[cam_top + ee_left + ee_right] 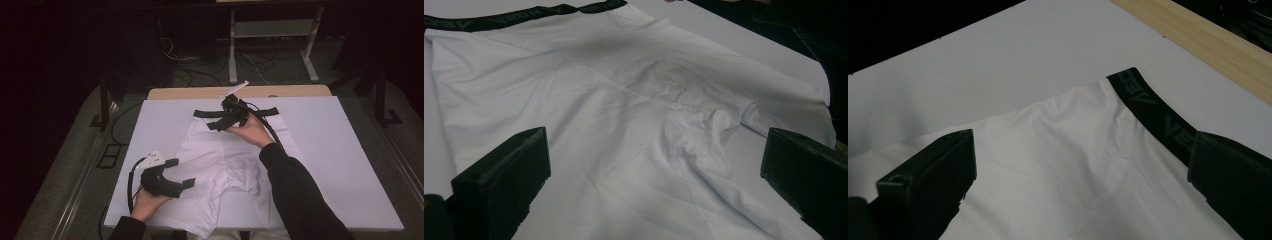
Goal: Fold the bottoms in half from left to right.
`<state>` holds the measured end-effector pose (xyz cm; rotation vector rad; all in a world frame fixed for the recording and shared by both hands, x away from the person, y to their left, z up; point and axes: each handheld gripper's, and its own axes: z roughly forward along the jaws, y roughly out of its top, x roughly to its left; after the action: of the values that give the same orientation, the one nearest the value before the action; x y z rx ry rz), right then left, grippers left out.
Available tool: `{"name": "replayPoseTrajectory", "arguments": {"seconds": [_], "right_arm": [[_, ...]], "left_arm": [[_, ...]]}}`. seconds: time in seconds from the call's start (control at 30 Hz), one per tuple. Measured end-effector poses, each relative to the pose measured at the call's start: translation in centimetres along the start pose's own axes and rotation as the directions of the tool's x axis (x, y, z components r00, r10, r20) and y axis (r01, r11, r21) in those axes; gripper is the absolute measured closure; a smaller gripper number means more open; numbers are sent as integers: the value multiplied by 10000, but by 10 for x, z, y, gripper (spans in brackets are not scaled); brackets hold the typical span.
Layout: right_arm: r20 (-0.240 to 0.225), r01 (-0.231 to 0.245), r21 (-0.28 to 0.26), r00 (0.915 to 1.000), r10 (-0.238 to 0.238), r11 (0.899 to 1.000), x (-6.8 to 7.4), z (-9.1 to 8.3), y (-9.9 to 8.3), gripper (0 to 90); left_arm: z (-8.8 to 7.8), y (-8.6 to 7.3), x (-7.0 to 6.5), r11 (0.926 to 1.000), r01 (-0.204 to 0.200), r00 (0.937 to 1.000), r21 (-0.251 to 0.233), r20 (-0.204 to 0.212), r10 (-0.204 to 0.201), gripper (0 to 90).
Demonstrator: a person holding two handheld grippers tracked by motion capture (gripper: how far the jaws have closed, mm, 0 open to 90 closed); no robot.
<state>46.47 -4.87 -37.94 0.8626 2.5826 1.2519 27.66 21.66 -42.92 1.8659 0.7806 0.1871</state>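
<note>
From the high view, a pair of white shorts (pixel 220 165) lies flat on a white sheet (pixel 340 150) that covers the table (pixel 200 93). The shorts have a black waistband (pixel 265 112) at the far end, and the two legs point toward the person. The left gripper (pixel 176 172) sits just over the near left leg of the shorts. Its jaws are spread wide and hold nothing. The right gripper (pixel 226 121) is at the waistband, far from the left one. Its jaws are wide apart too.

In the left gripper view, the two black jaws stand far apart at the bottom corners. Between them lie the shorts (pixel 624 125), with soft wrinkles near the middle. The waistband (pixel 514 19) runs along the top edge. Nothing is pinched.

In the right gripper view, the jaws are wide as well. The white cloth (pixel 1068 165) lies between them, and the waistband (pixel 1148 107) runs down to the right jaw. Pale letters show on the band. The sheet (pixel 1013 55) lies past the shorts, then a strip of wooden table edge (pixel 1198 35).
</note>
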Motion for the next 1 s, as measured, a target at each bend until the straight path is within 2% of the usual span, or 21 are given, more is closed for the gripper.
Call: {"name": "replayPoseTrajectory", "arguments": {"seconds": [0.63, 1.0], "right_arm": [[-191, -78, 262, 9998, 83, 9996, 6, 47, 15, 0], [-207, -132, 336, 9997, 139, 9993, 4, 67, 23, 0]], "left_arm": [[0, 0, 0, 10000, -22, 9999, -35, 119, 23, 0], [0, 0, 0, 10000, -1, 9999, -51, 157, 2, 0]]}}
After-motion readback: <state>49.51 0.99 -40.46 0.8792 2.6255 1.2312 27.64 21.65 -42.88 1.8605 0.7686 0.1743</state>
